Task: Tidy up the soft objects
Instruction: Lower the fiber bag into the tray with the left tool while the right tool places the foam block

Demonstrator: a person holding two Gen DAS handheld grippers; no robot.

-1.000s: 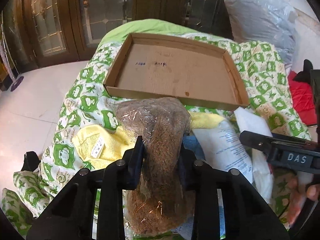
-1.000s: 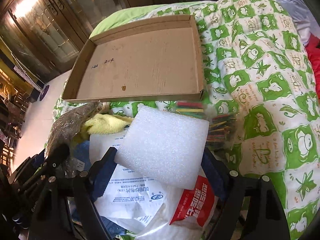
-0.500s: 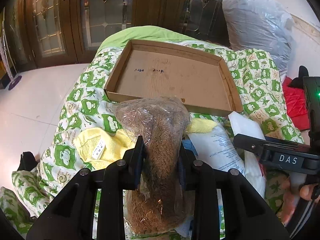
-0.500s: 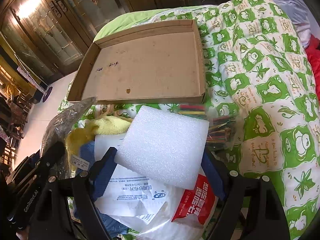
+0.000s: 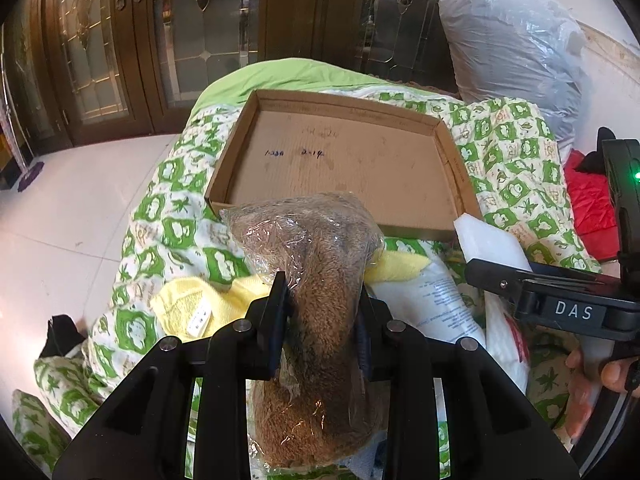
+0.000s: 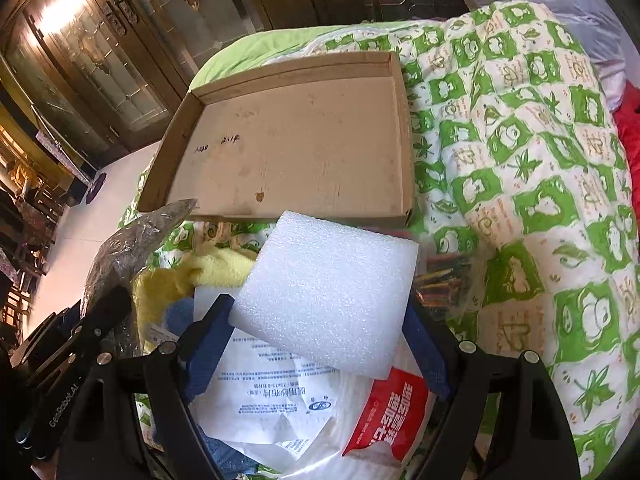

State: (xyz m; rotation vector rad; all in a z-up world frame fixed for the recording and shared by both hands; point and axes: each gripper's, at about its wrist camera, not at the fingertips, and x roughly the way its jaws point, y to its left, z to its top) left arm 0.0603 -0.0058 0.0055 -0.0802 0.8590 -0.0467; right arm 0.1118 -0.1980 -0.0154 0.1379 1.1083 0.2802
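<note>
**Both grippers lifted higher above the quilt, loads still held**

Since a second ago both cameras have risen and pulled back a little, so the cardboard tray (image 5: 344, 168) sits lower and smaller in view and more of the room shows behind it.

From the left wrist camera, the left gripper (image 5: 322, 308) has its jaws closed on a clear plastic bag of brown fuzzy material (image 5: 320, 280), pinched at its middle, with the top of the bag overlapping the tray's near wall. From the right wrist camera, the right gripper (image 6: 316, 332) has its jaws pressed against the two sides of a white foam pad (image 6: 332, 296), held tilted just in front of the tray (image 6: 288, 148).

The tray, with handwriting on its floor, lies on a bed covered by a green-and-white patterned quilt (image 6: 520, 184). Near the grippers, a yellow towel (image 5: 188, 308) with a small tag lies on the quilt beside white printed plastic packets (image 6: 276, 392), one with a red label. A bundle of coloured sticks (image 6: 440, 280) lies just right of the foam.

Behind the bed stand dark wooden doors with leaded glass panels (image 5: 200, 28). A pale tiled floor (image 5: 68, 208) lies to the left. A large grey plastic sack (image 5: 516, 44) rests against the wall at right, with red fabric (image 5: 588, 204) below it.
</note>
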